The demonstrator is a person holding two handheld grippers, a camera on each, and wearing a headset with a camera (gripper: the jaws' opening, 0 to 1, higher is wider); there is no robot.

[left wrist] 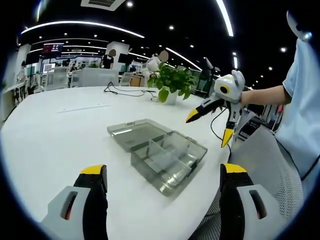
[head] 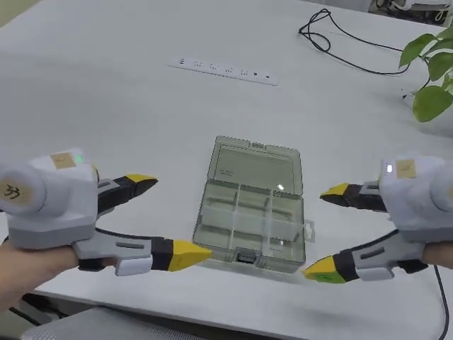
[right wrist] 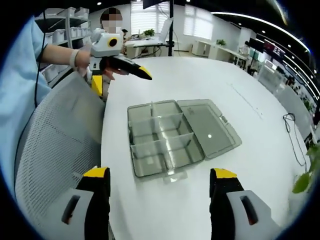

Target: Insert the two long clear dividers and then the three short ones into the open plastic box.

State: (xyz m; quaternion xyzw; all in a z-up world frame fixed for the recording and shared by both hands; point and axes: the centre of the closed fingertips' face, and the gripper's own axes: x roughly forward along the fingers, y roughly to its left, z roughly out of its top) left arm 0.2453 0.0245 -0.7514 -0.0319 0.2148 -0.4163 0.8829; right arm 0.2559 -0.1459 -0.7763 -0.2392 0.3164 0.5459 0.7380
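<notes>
Left tool [head: 173, 216] and right tool [head: 318, 231] gape wide, empty, flanking the centre-frame box [head: 255, 166]. Its dividers seem seated, so the next move is probably only a check.

Glossy clear plastic box [head: 251, 212] on a smooth matt white table [head: 106, 120].

- The left white-and-grey two-jaw gripper with black fingers and yellow tips [head: 180, 216] hangs over the near edge of the white desk [head: 106, 106], on its left side. Its jaws are spread wide and hold nothing.
- The right gripper of the same make [head: 315, 232] hangs over the near edge on the right side, also wide apart and empty.
- Their tips point inward at each other, well apart.
- A bare hand [head: 21, 273] grips the left gripper from behind.
- In the right gripper view, a bare forearm [right wrist: 55, 55] reaches out from a light blue sleeve [right wrist: 20, 100].
</notes>
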